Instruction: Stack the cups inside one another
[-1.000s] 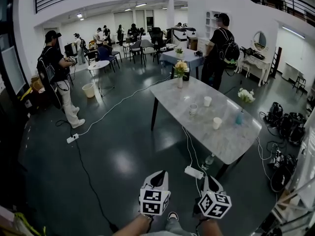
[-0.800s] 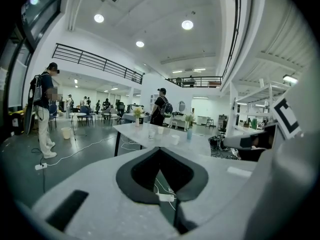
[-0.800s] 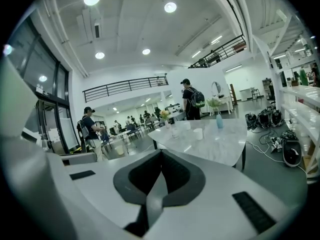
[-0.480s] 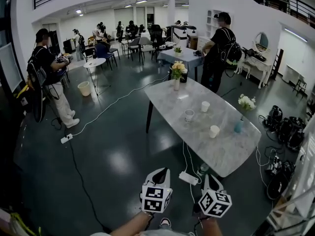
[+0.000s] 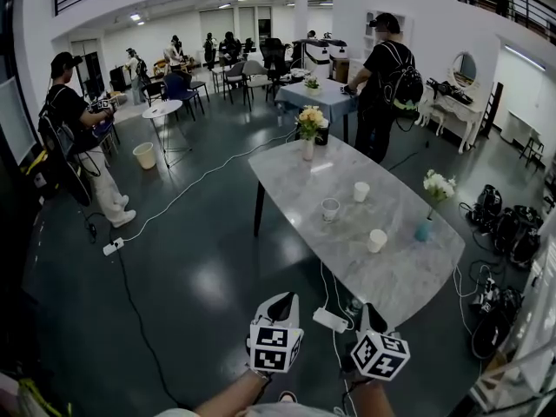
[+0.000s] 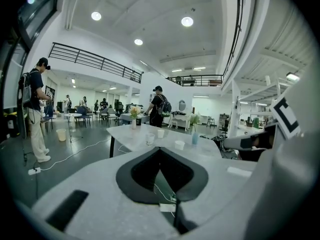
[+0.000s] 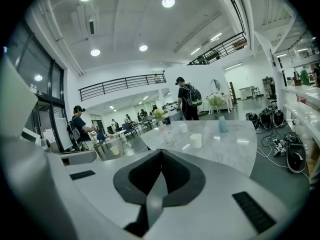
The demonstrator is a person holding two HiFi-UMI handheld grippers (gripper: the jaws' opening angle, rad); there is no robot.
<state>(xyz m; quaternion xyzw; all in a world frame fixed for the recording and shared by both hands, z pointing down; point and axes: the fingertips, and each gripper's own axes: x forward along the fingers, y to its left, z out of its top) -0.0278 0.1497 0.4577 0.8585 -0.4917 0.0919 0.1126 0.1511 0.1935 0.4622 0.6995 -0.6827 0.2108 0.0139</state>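
Three cups stand apart on the marble table (image 5: 401, 272): the far cup (image 5: 361, 191), the middle cup (image 5: 330, 209), perhaps clear, and the near cup (image 5: 376, 241). The left claw (image 5: 281, 300) and right claw (image 5: 370, 309) hover over the floor (image 5: 200, 276), well short of the table, both pinched closed and empty.

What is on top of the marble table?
Three separate cups, a flower vase at the far end, a blue vase near the right edge. The cups' insides are too small to tell.
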